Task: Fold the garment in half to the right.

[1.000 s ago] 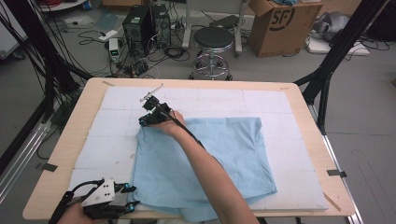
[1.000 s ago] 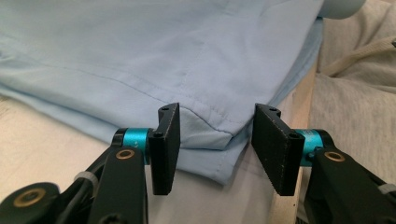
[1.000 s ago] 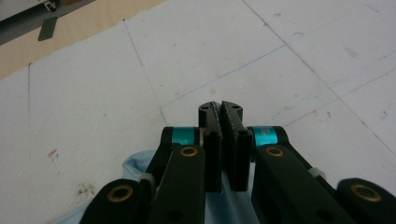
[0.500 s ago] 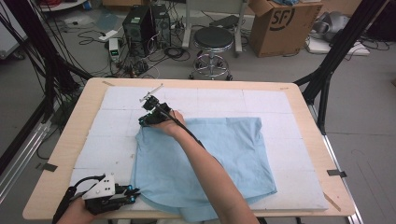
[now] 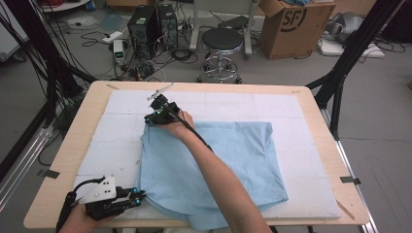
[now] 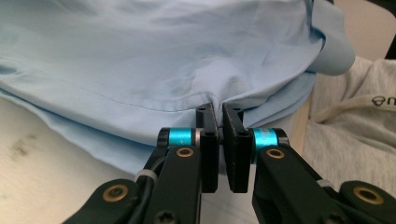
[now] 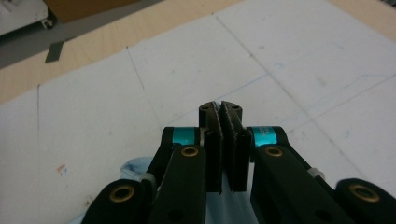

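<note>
A light blue cloth (image 5: 218, 155) lies spread over the white padded mat (image 5: 291, 111), with its near edge hanging past the table's front. My left gripper (image 5: 138, 195) is at the near left and is shut on the cloth's hem. In the left gripper view the gripper (image 6: 219, 109) has the cloth (image 6: 163, 60) puckered at its tips. My right gripper (image 5: 150, 120) reaches across to the cloth's far left corner. In the right gripper view the gripper (image 7: 220, 107) is shut, with blue cloth (image 7: 133, 168) bunched under and between its fingers.
The mat covers a wooden table (image 5: 68, 160) with bare wood along its edges. Behind it on the floor stand a round stool (image 5: 221, 41), a cardboard box (image 5: 291, 24), a computer case (image 5: 143, 24) and tangled cables. Black frame legs (image 5: 340, 82) stand at both sides.
The left gripper has edged right to the cloth's near left edge and its jaws have closed on the hem. The right hand and the cloth's far corner have stayed put.
</note>
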Demonstrator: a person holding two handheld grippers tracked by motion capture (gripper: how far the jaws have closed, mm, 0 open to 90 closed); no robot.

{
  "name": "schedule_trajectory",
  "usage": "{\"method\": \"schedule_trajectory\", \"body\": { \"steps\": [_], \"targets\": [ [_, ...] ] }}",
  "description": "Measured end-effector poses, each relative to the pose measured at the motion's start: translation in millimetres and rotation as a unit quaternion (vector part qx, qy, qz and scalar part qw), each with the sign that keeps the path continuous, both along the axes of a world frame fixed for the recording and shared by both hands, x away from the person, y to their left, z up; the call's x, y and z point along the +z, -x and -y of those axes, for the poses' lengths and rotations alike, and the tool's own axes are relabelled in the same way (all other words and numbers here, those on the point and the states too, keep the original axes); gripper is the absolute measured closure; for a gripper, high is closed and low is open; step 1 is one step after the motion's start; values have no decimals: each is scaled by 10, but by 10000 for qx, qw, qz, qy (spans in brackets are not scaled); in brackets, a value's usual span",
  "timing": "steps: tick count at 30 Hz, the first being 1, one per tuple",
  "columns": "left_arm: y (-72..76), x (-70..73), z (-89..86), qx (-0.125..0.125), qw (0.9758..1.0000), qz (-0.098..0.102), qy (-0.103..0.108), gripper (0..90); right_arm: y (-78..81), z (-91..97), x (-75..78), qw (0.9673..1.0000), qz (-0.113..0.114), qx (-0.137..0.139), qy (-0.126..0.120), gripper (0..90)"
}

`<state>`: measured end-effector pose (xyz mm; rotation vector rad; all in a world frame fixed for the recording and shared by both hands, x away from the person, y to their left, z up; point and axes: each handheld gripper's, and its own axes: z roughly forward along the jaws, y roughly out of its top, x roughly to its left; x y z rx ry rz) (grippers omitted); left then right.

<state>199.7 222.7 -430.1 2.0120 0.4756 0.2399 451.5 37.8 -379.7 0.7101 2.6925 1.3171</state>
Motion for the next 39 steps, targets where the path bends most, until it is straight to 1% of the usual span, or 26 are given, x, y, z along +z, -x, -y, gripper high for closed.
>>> {"method": "schedule_trajectory", "body": {
  "steps": [3,4,6,9,12,13,14,15,18,21,23,25,27,28,33,39],
  "targets": [
    [11,95,-36,77,9998,145,104,857,4,33,96,9997,89,-136,-158,877],
    [13,124,-54,123,9997,167,119,857,11,39,134,9995,97,-191,-218,878],
    [19,177,-93,183,9995,236,124,857,19,38,206,9988,190,-264,-356,878],
    [44,271,-160,284,9988,336,207,857,50,3,323,9978,327,-310,-486,878],
    [58,402,-255,415,9978,481,199,856,69,-43,443,9963,394,-375,-665,878],
    [56,451,-284,459,9973,520,249,856,70,-56,481,9956,445,-384,-726,878],
    [59,494,-303,474,9968,567,299,857,78,-62,516,9949,494,-406,-782,878],
    [60,530,-309,476,9966,586,327,856,79,-66,550,9947,482,-435,-793,878],
    [47,598,-259,420,9963,669,325,856,74,-53,618,9940,568,-447,-821,878],
    [23,650,-162,320,9957,715,503,857,46,26,657,9936,550,-521,-835,878],
    [-7,681,-81,278,9953,757,531,856,23,109,690,9927,570,-581,-885,878],
    [-42,720,12,228,9949,789,584,857,6,205,731,9926,595,-640,-849,878],
    [-74,758,111,171,9944,814,650,856,-11,319,771,9918,601,-708,-874,878],
    [-97,785,195,108,9942,832,678,856,-13,363,787,9916,612,-728,-880,878],
    [-193,887,553,-97,9940,880,645,856,-15,700,886,9896,676,-876,-919,877],
    [-323,916,989,-278,9944,781,649,856,-6,1141,938,9869,743,-1070,-951,877]
  ]
}}
